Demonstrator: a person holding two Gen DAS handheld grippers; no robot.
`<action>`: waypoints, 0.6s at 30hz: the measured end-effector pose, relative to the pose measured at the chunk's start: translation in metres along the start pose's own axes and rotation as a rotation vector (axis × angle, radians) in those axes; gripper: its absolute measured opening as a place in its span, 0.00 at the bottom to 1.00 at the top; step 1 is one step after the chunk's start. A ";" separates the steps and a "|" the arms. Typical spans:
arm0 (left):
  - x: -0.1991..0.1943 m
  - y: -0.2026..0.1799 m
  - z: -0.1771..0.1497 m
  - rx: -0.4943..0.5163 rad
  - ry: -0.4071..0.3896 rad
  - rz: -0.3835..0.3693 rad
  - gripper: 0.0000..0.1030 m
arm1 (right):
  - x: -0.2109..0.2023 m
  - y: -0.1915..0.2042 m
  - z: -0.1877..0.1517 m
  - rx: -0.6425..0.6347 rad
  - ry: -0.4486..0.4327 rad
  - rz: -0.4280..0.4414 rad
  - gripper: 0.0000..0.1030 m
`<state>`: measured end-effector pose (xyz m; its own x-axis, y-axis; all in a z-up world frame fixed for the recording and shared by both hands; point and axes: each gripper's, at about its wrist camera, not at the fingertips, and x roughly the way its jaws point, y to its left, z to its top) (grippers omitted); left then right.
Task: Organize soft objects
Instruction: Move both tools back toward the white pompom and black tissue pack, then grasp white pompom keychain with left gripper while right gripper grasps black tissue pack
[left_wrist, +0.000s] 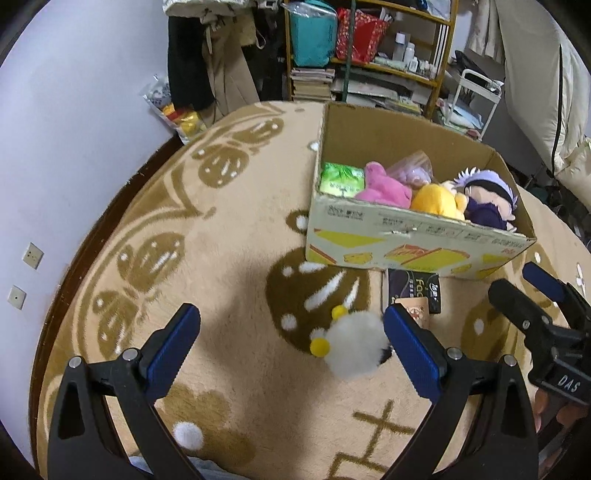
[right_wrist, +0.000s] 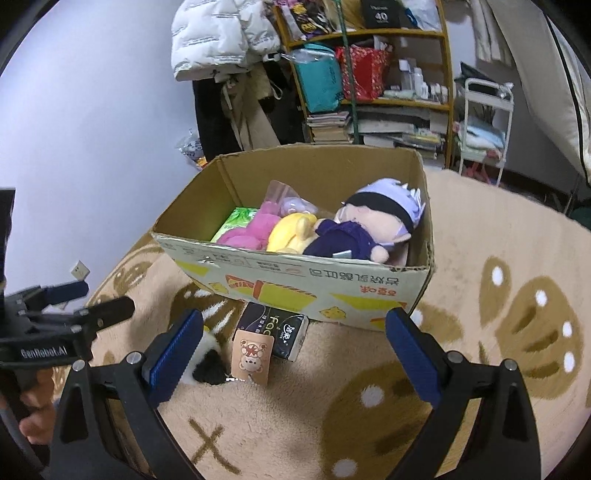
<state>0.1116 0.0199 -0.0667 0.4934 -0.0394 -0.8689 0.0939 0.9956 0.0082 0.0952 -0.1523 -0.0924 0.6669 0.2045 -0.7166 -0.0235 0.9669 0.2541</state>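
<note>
A cardboard box (left_wrist: 413, 236) stands on the beige carpet and holds a green pack (left_wrist: 340, 181), a pink plush (left_wrist: 384, 184), a yellow plush (left_wrist: 436, 199) and a purple-clad doll (left_wrist: 487, 199). The box also shows in the right wrist view (right_wrist: 295, 284). A small white fluffy toy with yellow pom-poms (left_wrist: 351, 347) lies on the carpet between my left gripper's open fingers (left_wrist: 291, 339), nearer the right finger. A black tissue pack (right_wrist: 273, 328) and a card tag (right_wrist: 251, 354) lie in front of the box. My right gripper (right_wrist: 291, 339) is open and empty above them.
A shelf unit (right_wrist: 373, 74) crammed with bags and books stands behind the box, with hanging coats (right_wrist: 225, 44) to its left. A white rack (right_wrist: 484, 125) is at the right. The lilac wall (left_wrist: 74, 110) borders the carpet on the left.
</note>
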 end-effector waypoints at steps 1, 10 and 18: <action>0.002 -0.001 -0.001 0.002 0.009 -0.005 0.96 | 0.002 -0.002 0.000 0.010 0.005 0.005 1.00; 0.022 -0.014 -0.008 0.035 0.063 -0.004 0.96 | 0.026 -0.021 0.000 0.119 0.077 0.040 1.00; 0.041 -0.025 -0.010 0.058 0.092 0.009 0.96 | 0.044 -0.025 -0.002 0.126 0.126 0.032 1.00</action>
<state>0.1209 -0.0060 -0.1069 0.4128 -0.0200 -0.9106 0.1415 0.9890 0.0424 0.1236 -0.1672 -0.1321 0.5682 0.2599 -0.7807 0.0554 0.9346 0.3515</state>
